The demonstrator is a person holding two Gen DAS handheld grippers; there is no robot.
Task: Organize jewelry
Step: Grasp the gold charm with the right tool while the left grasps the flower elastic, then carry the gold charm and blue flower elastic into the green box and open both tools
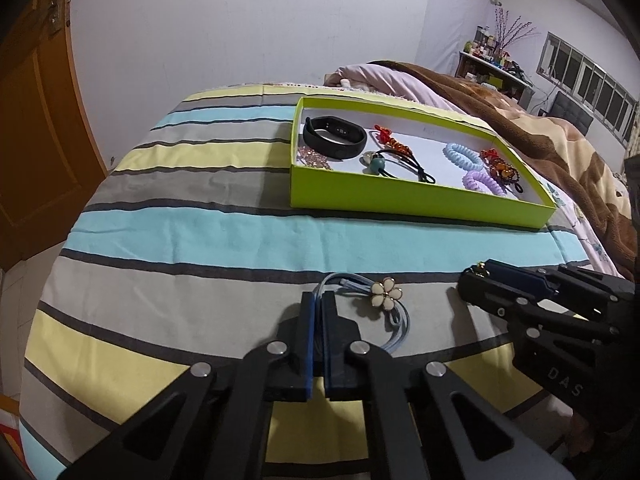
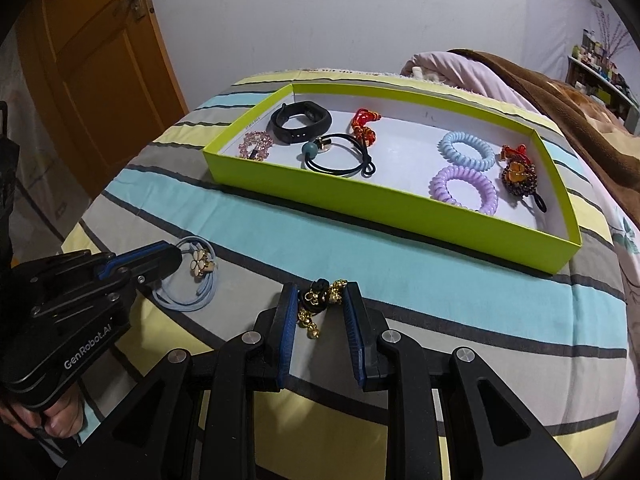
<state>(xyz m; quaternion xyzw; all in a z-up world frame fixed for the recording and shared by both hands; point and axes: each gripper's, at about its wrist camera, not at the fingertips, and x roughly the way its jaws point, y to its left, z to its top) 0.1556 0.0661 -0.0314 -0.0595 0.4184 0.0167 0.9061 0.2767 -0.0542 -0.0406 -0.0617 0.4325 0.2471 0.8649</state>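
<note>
blue hair tie (image 1: 394,322) pinched in left gripper (image 1: 319,300)

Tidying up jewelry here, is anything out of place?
Two pieces lie outside the lime-green box: a blue hair tie with a cream flower and a black-and-gold beaded hair tie, both on the striped bedspread.

Tray (image 2: 384,216) on bedspread (image 2: 280,240), holding wristband (image 2: 301,121) far left, coil ties (image 2: 466,150) right. Before tray: flower hair tie (image 2: 198,276) left, charm tie (image 2: 322,298) right.
</note>
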